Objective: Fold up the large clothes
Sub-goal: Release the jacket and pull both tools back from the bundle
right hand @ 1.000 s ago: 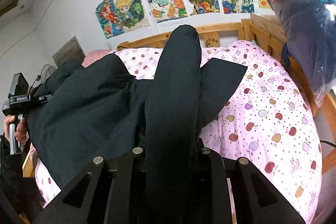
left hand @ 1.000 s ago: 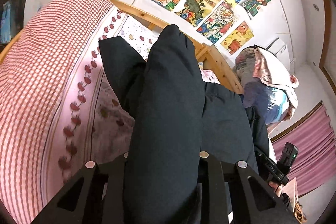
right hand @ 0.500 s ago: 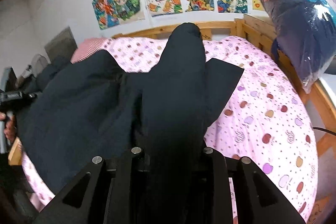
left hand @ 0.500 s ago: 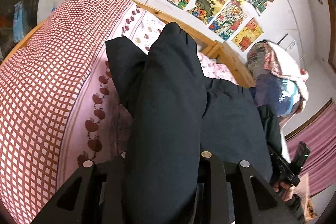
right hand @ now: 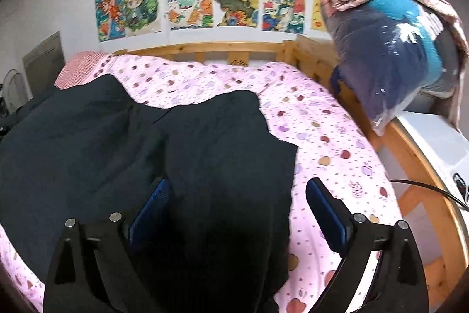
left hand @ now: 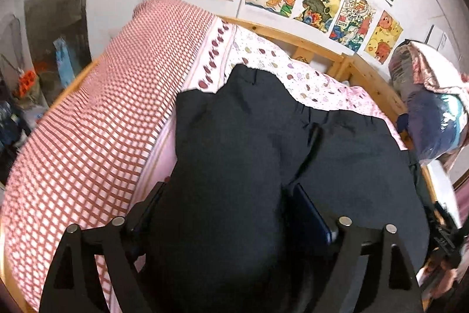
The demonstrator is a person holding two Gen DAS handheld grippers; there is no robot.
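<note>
We are viewing one dark garment (left hand: 337, 160) lying spread on one bed (right hand: 322, 137) beneath two grippers. The left gripper (left hand: 222, 213) is standing with jaws parted, a fold of garment bulging between them. The right gripper (right hand: 234, 207) is standing wide open, one pad (right hand: 325, 213) clear of the cloth over the bedsheet.

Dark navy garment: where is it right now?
The dark navy garment lies spread on the pink dotted bedsheet, on the left in the right wrist view, nearer the red checked quilt side, running between both grippers' fingers.
</note>
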